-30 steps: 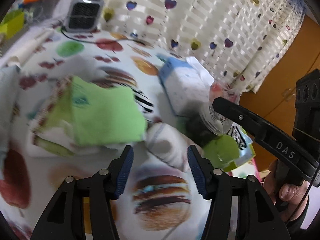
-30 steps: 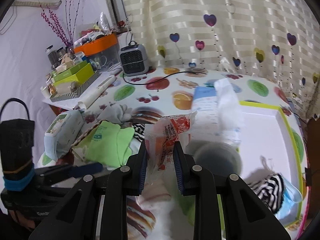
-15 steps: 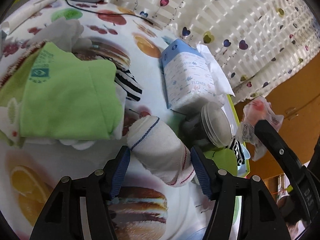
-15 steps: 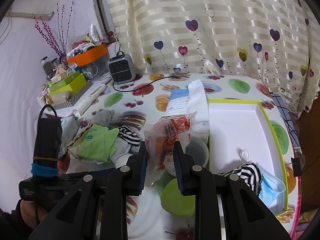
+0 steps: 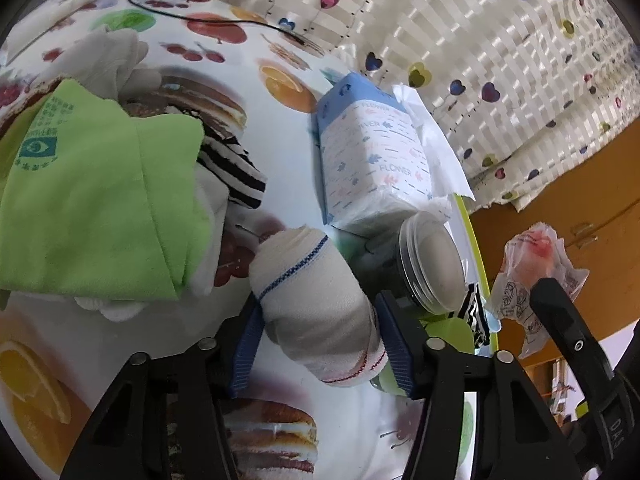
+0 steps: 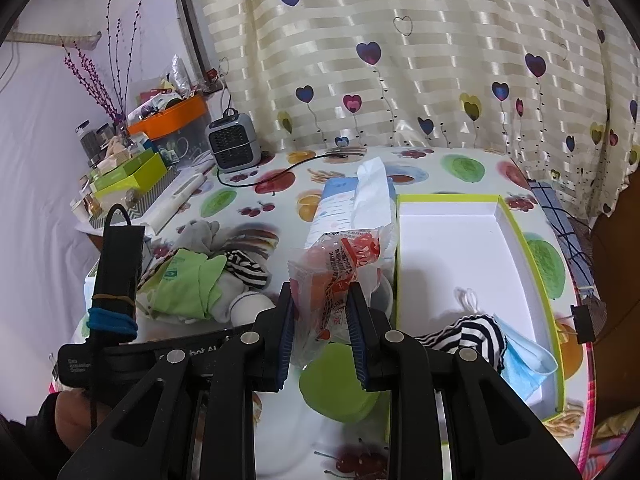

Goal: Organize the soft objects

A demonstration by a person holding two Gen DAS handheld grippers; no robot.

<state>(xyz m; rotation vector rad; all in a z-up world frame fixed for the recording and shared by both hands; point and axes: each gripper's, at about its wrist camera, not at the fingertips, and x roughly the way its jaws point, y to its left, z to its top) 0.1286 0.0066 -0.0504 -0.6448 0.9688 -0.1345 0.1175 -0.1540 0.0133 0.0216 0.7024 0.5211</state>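
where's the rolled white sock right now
In the left wrist view, the rolled white sock lies on the table between the left gripper's closing jaws, beside the clear-lidded jar.

Domestic room. Indicators: fruit-print tablecloth under the tool, heart-pattern curtain ahead of it, small heater and cluttered household boxes to its front-left.

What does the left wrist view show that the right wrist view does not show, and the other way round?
Only the left wrist view: the left gripper closing around the rolled white sock, and the clear-lidded round jar. Only the right wrist view: the inside of the green-rimmed white tray, holding a blue face mask. Both share: the right gripper shut on the crumpled red-printed plastic wrapper, the green cloth, the blue tissue pack.
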